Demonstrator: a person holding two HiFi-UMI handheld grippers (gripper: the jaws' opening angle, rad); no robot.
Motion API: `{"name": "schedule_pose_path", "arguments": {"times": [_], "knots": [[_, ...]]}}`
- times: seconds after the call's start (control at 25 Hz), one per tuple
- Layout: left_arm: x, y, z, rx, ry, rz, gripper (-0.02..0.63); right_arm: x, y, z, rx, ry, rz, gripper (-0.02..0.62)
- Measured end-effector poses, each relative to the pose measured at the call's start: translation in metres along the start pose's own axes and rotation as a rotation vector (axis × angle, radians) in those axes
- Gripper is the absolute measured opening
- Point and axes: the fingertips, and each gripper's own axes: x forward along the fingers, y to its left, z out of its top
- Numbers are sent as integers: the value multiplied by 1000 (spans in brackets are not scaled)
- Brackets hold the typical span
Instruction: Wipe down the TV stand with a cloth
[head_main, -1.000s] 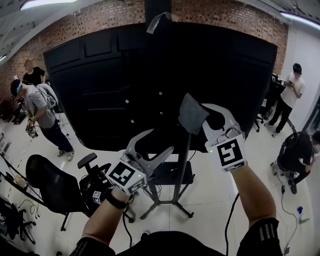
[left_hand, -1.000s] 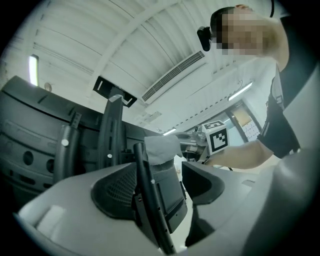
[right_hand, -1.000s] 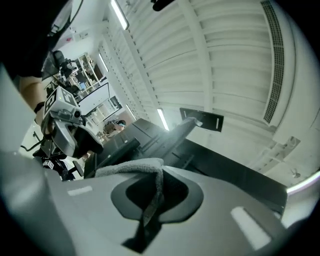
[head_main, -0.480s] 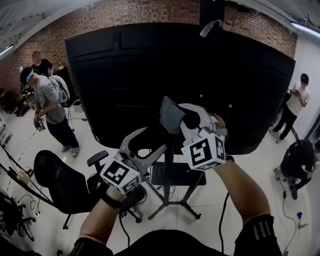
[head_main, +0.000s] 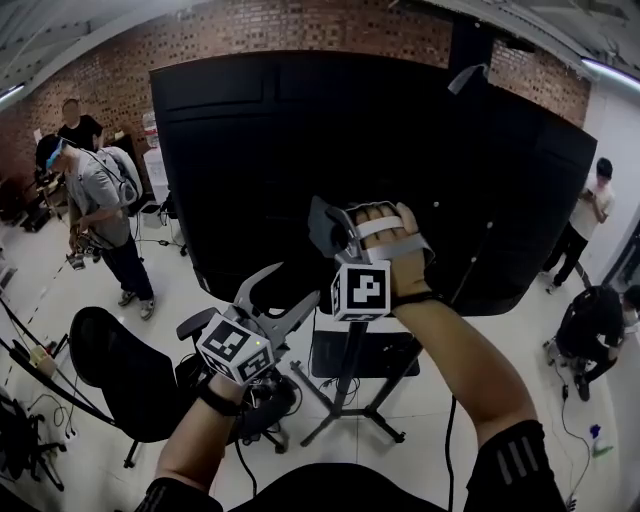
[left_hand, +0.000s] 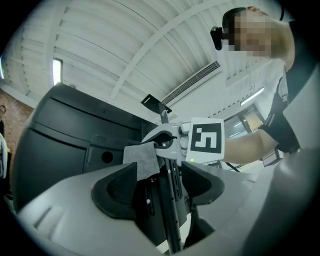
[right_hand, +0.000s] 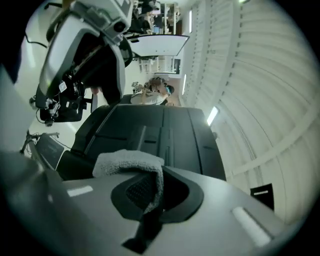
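Note:
The TV's black back (head_main: 300, 150) fills the head view, borne by a black stand with a centre pole (head_main: 355, 365) and splayed legs. My right gripper (head_main: 333, 225) is up against the TV's lower back, shut on a grey cloth (head_main: 320, 222). In the right gripper view the cloth (right_hand: 131, 162) folds down between the jaws of that gripper (right_hand: 150, 195). My left gripper (head_main: 290, 290) hangs lower left, open and holding nothing. In the left gripper view the stand pole (left_hand: 170, 200) shows beyond the gap of the left gripper (left_hand: 160, 185), with the cloth (left_hand: 142, 159) above it.
A black office chair (head_main: 120, 375) stands on the floor at the lower left. A small shelf (head_main: 362, 352) sits on the stand. People stand at the left (head_main: 95, 200) and right (head_main: 592, 205), one crouched (head_main: 590, 320). Cables trail over the white floor.
Both grippers have shifted left across the TV's back. The right gripper has rolled, so its marker cube now faces me, still shut on the cloth.

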Motion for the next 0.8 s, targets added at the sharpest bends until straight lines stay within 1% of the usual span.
{"name": "schedule_pose_path", "arguments": {"times": [0.12, 0.2, 0.32, 0.48, 0.6, 0.8], "knots": [[-8, 11, -6, -26, -2, -11, 304, 25, 14, -2, -79, 75, 51, 9], [-14, 18, -7, -35, -8, -9, 304, 36, 19, -5, -92, 105, 64, 9], [-21, 26, -9, -41, -13, -4, 304, 46, 22, -3, -96, 117, 66, 9], [-31, 35, -6, -47, -14, 10, 304, 53, 21, 10, -76, 97, 54, 9], [-38, 39, -3, -48, -5, 20, 304, 57, 17, 31, -68, 60, 35, 9], [-49, 50, -5, -38, -8, 44, 304, 72, 14, 61, -48, 15, 35, 9]]}}
